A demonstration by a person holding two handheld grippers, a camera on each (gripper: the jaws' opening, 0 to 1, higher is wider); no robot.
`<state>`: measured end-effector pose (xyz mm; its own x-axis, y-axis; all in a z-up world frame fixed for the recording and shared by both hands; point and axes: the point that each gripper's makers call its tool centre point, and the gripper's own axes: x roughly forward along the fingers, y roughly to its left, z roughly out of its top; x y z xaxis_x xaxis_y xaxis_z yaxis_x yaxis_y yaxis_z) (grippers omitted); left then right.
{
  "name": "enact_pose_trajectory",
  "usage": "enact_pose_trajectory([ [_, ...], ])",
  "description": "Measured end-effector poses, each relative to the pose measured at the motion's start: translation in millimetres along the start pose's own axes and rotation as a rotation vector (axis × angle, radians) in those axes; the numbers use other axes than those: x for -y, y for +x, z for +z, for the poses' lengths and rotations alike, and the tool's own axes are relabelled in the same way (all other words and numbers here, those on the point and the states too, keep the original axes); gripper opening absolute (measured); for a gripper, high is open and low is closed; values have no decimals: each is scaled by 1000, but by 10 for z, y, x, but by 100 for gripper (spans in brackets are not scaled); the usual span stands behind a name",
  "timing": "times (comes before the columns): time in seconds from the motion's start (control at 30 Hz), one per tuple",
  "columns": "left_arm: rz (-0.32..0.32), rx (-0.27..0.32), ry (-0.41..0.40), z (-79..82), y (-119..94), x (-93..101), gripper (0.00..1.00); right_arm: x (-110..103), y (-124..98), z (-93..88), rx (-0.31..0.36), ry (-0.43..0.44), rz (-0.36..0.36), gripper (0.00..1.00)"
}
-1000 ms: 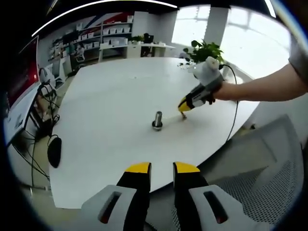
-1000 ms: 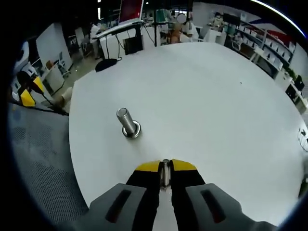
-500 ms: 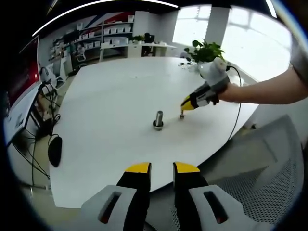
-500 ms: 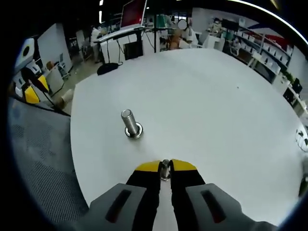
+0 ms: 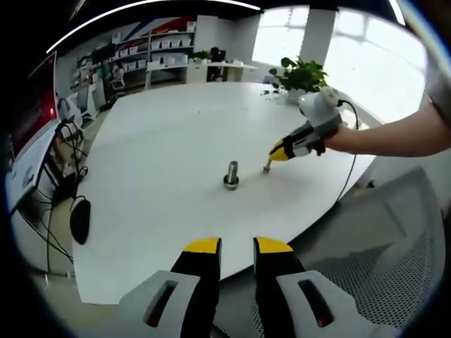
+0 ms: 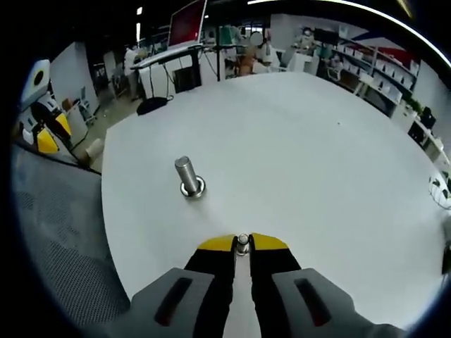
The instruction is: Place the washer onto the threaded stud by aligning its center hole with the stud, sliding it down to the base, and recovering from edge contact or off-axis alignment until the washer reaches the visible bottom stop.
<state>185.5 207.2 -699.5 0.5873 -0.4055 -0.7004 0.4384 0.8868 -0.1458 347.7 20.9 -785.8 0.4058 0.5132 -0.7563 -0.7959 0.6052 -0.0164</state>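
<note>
A steel threaded stud (image 5: 231,174) (image 6: 187,177) stands upright on the white round table (image 5: 162,141) (image 6: 303,148). My right gripper (image 6: 242,243) is shut on a small metal washer (image 6: 242,243) held edge-on between its yellow tips, near the table and a short way from the stud. In the left gripper view the right gripper (image 5: 270,161) comes in from the right, held by a person's hand, its tip just right of the stud. My left gripper (image 5: 237,246) hangs off the table's near edge with a narrow gap between its jaws and nothing in it.
A black mouse (image 5: 79,221) lies at the table's left edge. A potted plant (image 5: 301,73) stands at the far side. A grey mesh chair (image 5: 394,232) (image 6: 56,232) is beside the table. A cable (image 5: 347,162) trails from the right gripper. Desks and shelves fill the background.
The right gripper has lifted and drawn back a little with the washer, which now looks smaller between the tips. The left gripper has stayed still.
</note>
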Motion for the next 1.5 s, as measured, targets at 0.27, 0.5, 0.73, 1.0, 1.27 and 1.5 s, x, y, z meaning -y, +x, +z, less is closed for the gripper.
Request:
enact_pose_trajectory([
  [0.27, -1, 0, 1, -2, -1, 4, 15, 3, -7, -12, 4, 18, 1, 10],
  [0.5, -2, 0, 3, -1, -5, 9, 15, -2, 0, -16, 7, 41, -8, 10],
  [0.73, -3, 3, 3, 3, -7, 7, 15, -4, -5, -16, 7, 32, -12, 10],
  [1.0, -5, 6, 2, 14, -4, 12, 15, -2, -8, -26, 6, 42, -11, 10],
  [1.27, -6, 6, 3, 11, -2, 14, 15, 14, -1, -56, 3, 42, -15, 11],
  [1.5, -8, 7, 4, 13, -3, 17, 15, 15, -50, -86, -2, 42, -23, 14],
])
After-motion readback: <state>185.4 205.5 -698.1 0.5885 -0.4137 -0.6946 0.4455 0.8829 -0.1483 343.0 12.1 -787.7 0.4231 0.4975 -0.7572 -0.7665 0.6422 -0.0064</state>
